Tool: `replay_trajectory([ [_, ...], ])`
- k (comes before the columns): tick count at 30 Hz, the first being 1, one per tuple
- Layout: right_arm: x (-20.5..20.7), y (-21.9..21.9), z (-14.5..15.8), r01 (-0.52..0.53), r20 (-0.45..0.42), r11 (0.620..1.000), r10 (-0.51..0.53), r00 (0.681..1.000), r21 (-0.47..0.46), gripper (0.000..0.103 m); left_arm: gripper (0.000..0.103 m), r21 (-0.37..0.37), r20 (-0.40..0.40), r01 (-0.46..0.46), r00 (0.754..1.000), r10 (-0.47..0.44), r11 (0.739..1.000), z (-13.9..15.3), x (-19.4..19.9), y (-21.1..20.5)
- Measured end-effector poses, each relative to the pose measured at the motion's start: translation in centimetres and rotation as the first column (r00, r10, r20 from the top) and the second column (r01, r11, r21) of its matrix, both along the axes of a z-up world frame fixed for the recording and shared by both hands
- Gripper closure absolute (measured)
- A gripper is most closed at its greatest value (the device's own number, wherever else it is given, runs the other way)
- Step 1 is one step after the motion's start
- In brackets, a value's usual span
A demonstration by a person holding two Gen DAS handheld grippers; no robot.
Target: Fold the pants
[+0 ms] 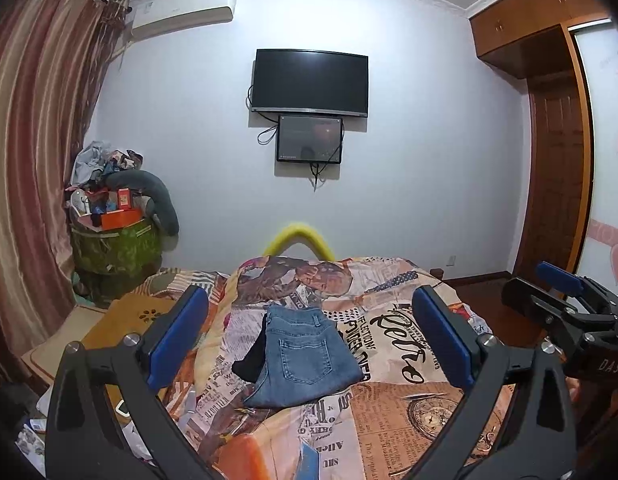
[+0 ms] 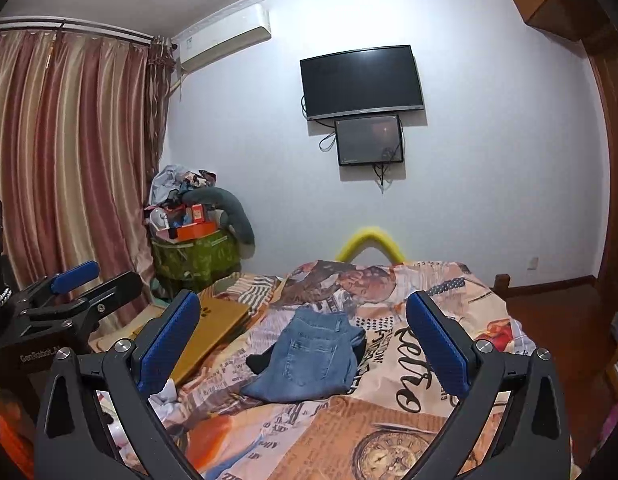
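Left claw [image 1: 309,336] and right claw [image 2: 303,344], both spread wide and empty, raised above the bed [image 1: 409,412]; jeans [image 1: 305,356] ahead between their tips, apparently folded; next, likely only a tidying check.

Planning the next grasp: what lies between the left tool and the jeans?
Only bare newspaper-print bedspread lies between the left tool and the folded blue denim jeans, in the left wrist view.
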State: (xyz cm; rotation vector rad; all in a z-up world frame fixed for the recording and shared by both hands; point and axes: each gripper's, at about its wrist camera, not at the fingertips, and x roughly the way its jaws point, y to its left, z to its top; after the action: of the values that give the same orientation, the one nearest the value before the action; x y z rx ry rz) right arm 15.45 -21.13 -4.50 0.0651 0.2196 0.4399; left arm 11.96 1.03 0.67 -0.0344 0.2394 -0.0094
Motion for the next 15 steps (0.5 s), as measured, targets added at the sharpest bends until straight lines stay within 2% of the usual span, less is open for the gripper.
replay_trajectory([
  [15,0.30,-0.48,0.00,0.013,-0.011,1.000,-0.013,1.000,-0.004,0.001,0.000,0.003,-0.002,0.011,1.000,-0.011,1.000,-0.19,-0.03,-0.01],
])
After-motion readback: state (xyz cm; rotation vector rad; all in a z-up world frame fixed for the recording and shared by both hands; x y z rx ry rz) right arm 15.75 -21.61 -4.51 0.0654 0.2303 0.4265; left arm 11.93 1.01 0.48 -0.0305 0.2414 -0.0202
